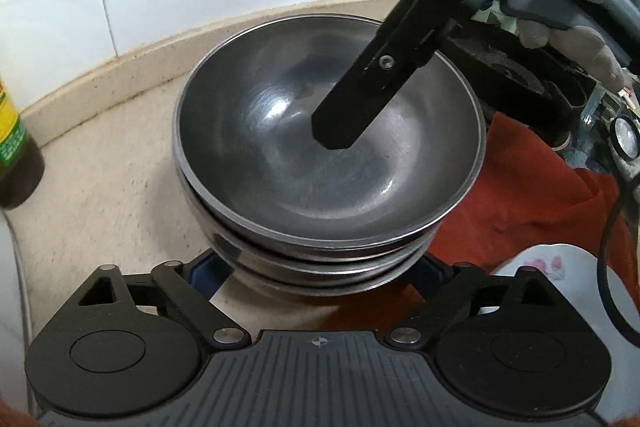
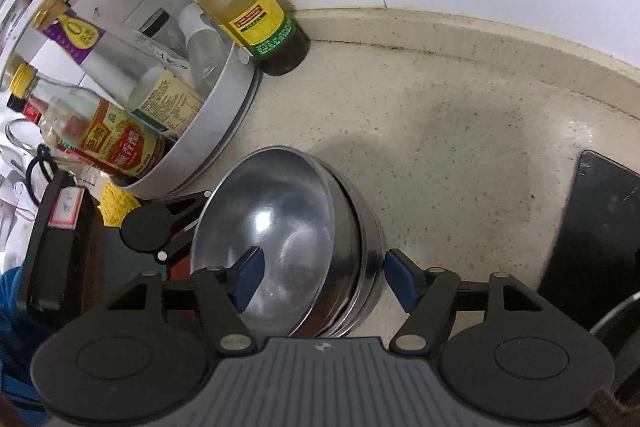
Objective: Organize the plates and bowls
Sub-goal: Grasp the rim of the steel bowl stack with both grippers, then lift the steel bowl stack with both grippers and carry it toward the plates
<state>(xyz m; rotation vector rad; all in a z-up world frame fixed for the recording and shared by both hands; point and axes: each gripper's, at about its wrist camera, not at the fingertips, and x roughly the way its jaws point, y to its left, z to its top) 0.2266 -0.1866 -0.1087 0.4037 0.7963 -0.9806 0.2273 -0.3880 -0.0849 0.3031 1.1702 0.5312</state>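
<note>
A stack of steel bowls (image 1: 328,155) sits on the beige counter near the tiled wall. My left gripper (image 1: 320,267) is open. Its blue pads (image 1: 202,267) stand low on either side of the stack's bottom bowls, with a sliver of counter showing beside the left one. My right gripper (image 2: 326,279) reaches in from the upper right and is open too. One of its pads (image 2: 250,277) hangs inside the top bowl (image 2: 280,227), the other outside the stack's wall. In the left wrist view that inner finger (image 1: 348,99) points at the bowl's bottom.
A white round rack (image 2: 208,131) of sauce bottles and a tall oil bottle (image 2: 256,11) stand left of the stack. A red cloth (image 1: 540,195) and a floral plate (image 1: 532,263) lie on its other side. A black flat object (image 2: 592,227) is near the counter's right end.
</note>
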